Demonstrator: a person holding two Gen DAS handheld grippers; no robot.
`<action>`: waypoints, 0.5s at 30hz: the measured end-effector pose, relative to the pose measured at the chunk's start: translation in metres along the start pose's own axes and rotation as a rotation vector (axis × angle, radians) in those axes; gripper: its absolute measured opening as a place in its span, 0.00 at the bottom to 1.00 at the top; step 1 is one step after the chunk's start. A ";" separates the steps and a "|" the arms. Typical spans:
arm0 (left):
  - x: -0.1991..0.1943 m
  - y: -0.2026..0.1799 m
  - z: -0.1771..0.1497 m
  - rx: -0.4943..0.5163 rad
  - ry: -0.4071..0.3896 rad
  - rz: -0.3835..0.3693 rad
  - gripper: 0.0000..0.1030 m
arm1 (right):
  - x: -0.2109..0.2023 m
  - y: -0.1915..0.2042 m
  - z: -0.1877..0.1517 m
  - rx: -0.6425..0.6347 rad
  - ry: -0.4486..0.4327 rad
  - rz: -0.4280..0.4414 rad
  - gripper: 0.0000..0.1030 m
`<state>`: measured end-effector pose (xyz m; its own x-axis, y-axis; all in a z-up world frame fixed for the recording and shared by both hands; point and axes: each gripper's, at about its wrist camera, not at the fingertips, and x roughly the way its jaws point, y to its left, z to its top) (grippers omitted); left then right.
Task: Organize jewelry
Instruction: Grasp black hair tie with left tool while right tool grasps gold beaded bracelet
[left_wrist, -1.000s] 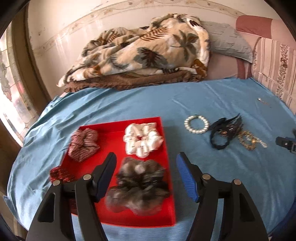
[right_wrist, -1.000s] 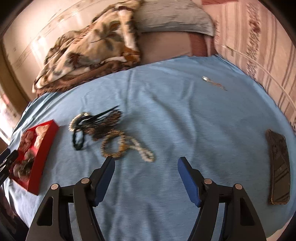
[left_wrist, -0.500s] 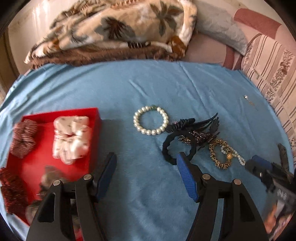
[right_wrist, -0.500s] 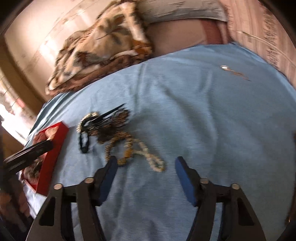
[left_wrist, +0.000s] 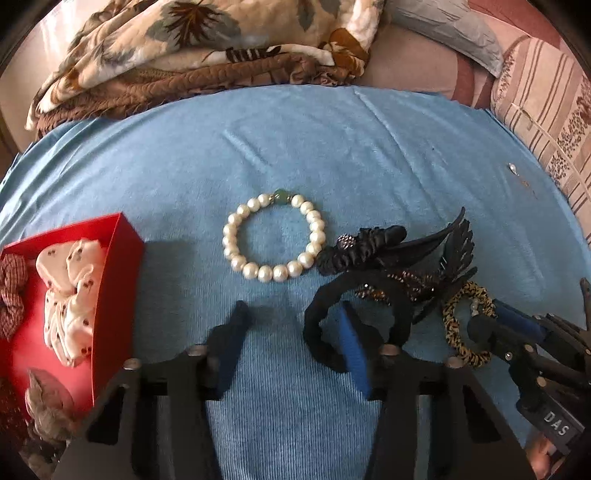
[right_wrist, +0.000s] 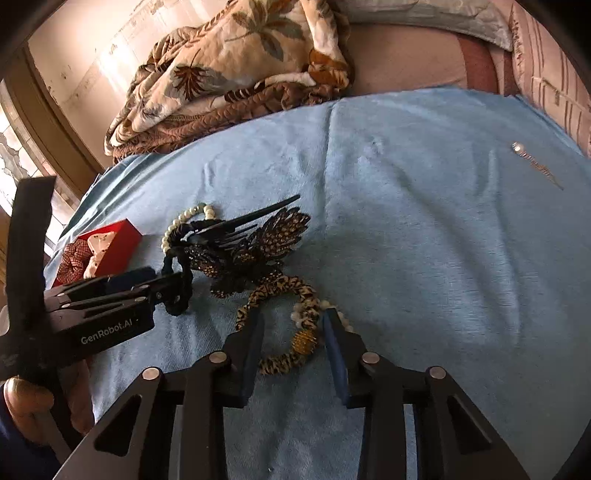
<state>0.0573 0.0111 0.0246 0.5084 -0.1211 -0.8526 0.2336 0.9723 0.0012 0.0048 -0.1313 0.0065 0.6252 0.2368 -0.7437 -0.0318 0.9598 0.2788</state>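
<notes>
Blue bedspread (left_wrist: 332, 155) covers the bed, with a leaf-print quilt (left_wrist: 192, 40) bunched at its far edge and striped cushions (left_wrist: 546, 96) off to the side. Taking the pearl bracelet (left_wrist: 273, 236) as landmark: the red tray (left_wrist: 118, 266) sits to its left, holding a white spotted scrunchie (left_wrist: 70, 291), a checked one (left_wrist: 11, 291) and a grey one (left_wrist: 44, 406) — a second ago that tray filled the left wrist view, and it has since slid to the picture's edge. Right of the pearls, touching them, lies a black feathered hair clip (left_wrist: 399, 254); a black hair band (left_wrist: 354, 325) loops just below that, and a leopard-print bracelet (right_wrist: 284, 321) lies further right. A small pin (right_wrist: 535, 166) rests well apart, towards the cushions.

The left tool (left_wrist: 291, 332) has just been closing; its right pad sits inside the loop of the black band, its left pad outside on bare cloth, nothing squeezed between them. The right tool (right_wrist: 291, 343) has likewise been narrowing, and now brackets the leopard bracelet — its gold bead lies between the pads, with gaps showing on both sides. Earlier it hung short of the pile; it is now down over it.
</notes>
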 end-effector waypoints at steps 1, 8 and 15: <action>0.000 0.000 0.001 0.004 0.000 0.008 0.08 | 0.000 0.000 0.000 -0.004 -0.002 -0.011 0.20; -0.035 0.003 -0.009 -0.006 -0.044 -0.040 0.08 | -0.025 -0.004 -0.005 0.046 -0.060 0.010 0.14; -0.094 0.019 -0.034 -0.043 -0.120 -0.098 0.08 | -0.063 0.001 -0.018 0.097 -0.140 0.038 0.14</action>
<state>-0.0143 0.0477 0.0868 0.5810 -0.2362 -0.7789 0.2529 0.9620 -0.1031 -0.0486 -0.1427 0.0426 0.7277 0.2425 -0.6416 0.0136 0.9301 0.3670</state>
